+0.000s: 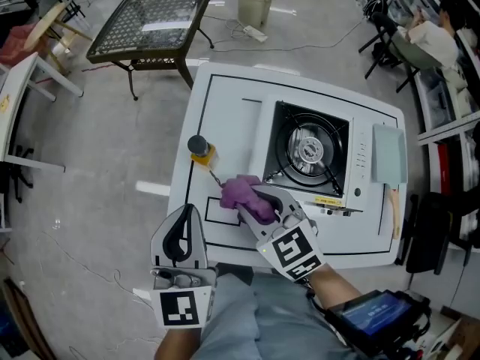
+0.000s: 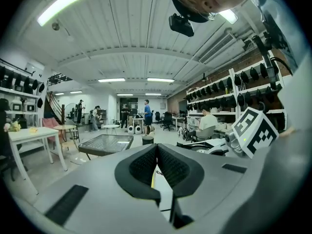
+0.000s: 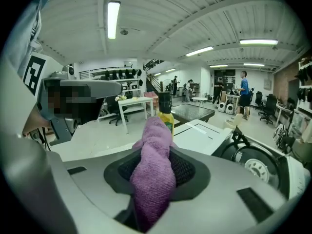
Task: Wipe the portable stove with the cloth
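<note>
1 stove; L of it: 1 cloth, 1 bottle, 1 left gripper, 1 right gripper; beyond it: 1 mesh table, 1 bin

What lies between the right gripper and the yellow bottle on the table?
The purple cloth, held in the right gripper, reaches toward the yellow bottle; the right gripper view shows it best.

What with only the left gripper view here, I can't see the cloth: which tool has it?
Observer: The right tool is shut on the purple cloth.
Operator: Is it at the stove?
Observer: No; the head view shows it over the white table, left of the portable stove.
Operator: Anything close by?
Observer: A yellow bottle with a dark cap stands on the table, just beyond the cloth and to its left.
</note>
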